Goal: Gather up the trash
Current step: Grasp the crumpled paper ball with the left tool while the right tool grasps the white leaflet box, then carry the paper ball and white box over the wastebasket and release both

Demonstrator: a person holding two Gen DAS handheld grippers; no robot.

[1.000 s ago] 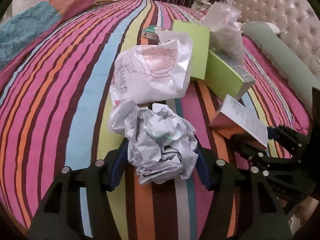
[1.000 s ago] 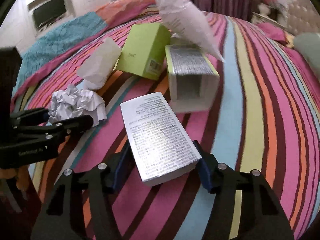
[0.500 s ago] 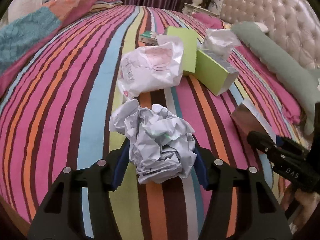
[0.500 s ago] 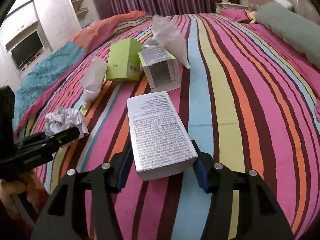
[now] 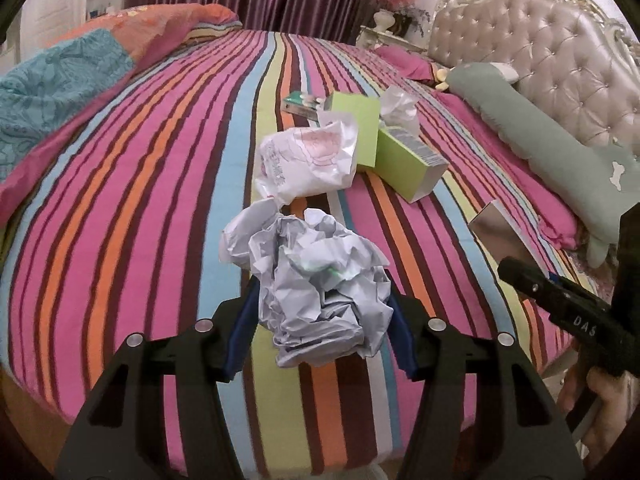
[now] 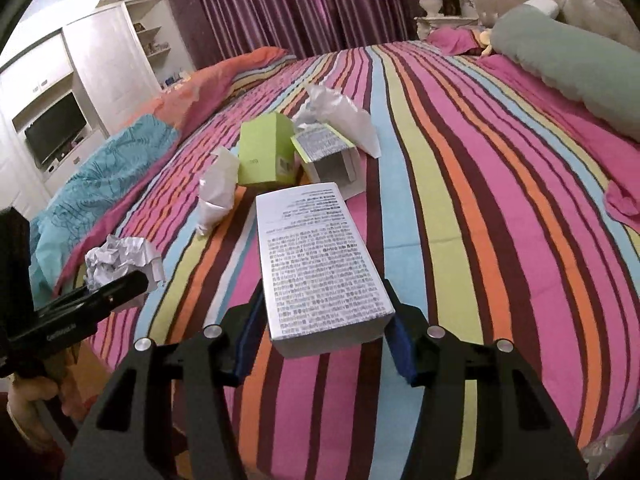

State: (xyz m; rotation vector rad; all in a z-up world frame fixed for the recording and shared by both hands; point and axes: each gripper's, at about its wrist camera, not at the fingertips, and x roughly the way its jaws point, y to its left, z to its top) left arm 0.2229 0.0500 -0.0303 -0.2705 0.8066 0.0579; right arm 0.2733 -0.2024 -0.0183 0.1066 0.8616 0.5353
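On striped bed point(image 5: 160, 184), two green boxes point(image 5: 408, 164), left hand-held gripper point(image 5: 320, 320) clamping paper ball point(image 5: 320, 280), right hand-held gripper point(image 6: 320, 340) gripping printed box point(image 6: 320, 264)

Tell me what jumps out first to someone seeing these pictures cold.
The striped bedspread fills both views. Up front, the left gripper is shut on a crumpled paper ball, and the right gripper is shut on a white box covered in print. Farther back lie two green boxes and a white bag.

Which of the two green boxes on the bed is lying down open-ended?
The green box with the printed label, open end facing the camera; the other green box stands upright, closed.
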